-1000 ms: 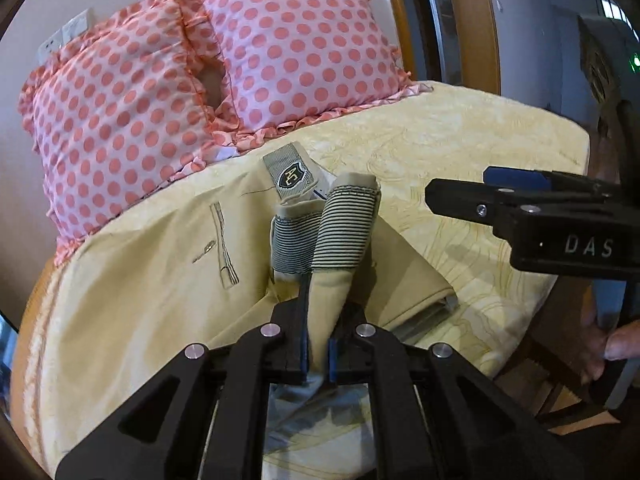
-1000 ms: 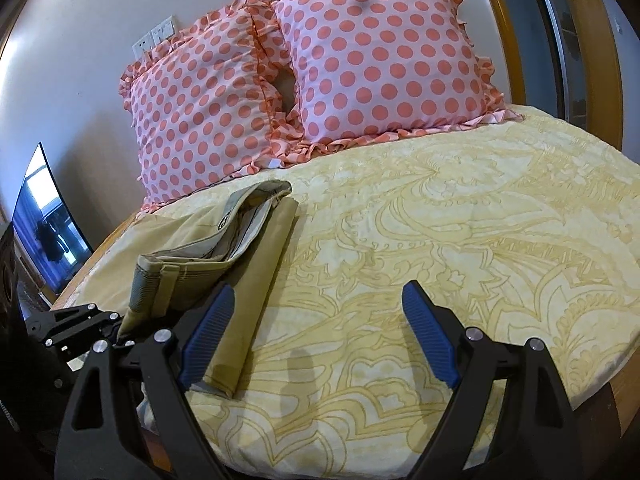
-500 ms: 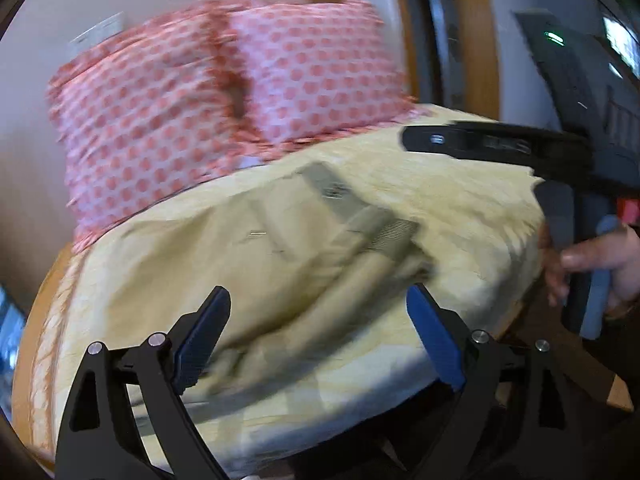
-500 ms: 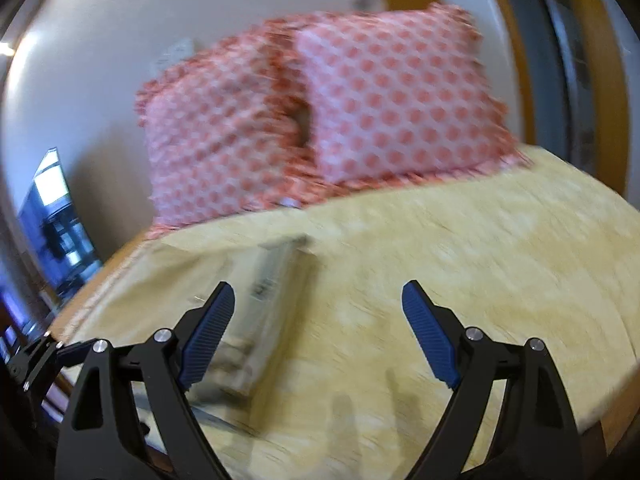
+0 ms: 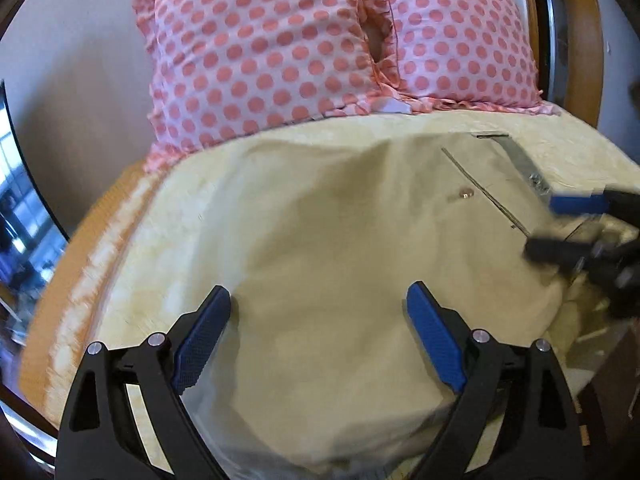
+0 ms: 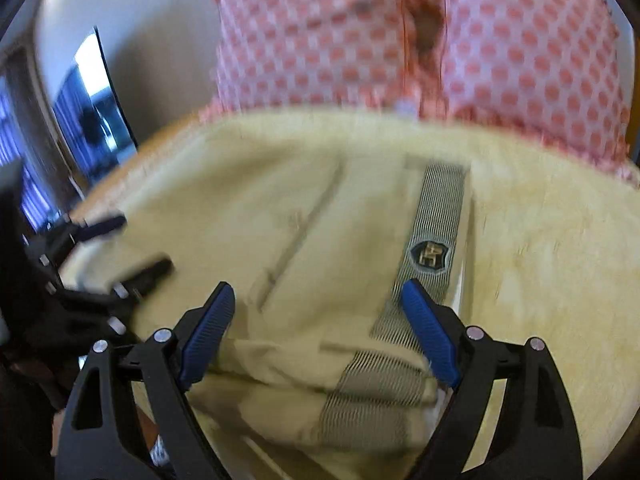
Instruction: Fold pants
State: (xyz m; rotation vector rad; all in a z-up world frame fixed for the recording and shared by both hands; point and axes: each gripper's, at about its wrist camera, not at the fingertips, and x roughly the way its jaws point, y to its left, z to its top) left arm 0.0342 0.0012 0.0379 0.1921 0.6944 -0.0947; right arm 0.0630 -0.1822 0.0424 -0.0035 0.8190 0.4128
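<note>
- The left claw [image 5: 318,320] is spread wide and empty; a second ago it was pressed together on a bunched fold of the pants [image 5: 360,260]; that fold has been let go.
- The pants now lie flat on the bed [image 5: 580,148], near its front edge, below the two polka-dot pillows [image 5: 260,48]; the striped waistband [image 6: 436,232] runs along their right side, doubled over at the near end.
- The right claw [image 6: 318,326] is also spread, holding nothing; it has swung in from bare bedspread to hover low over the waistband.
- Likely meaning: one fold is laid down; the next grip, probably at the waistband end, is being lined up.
</note>
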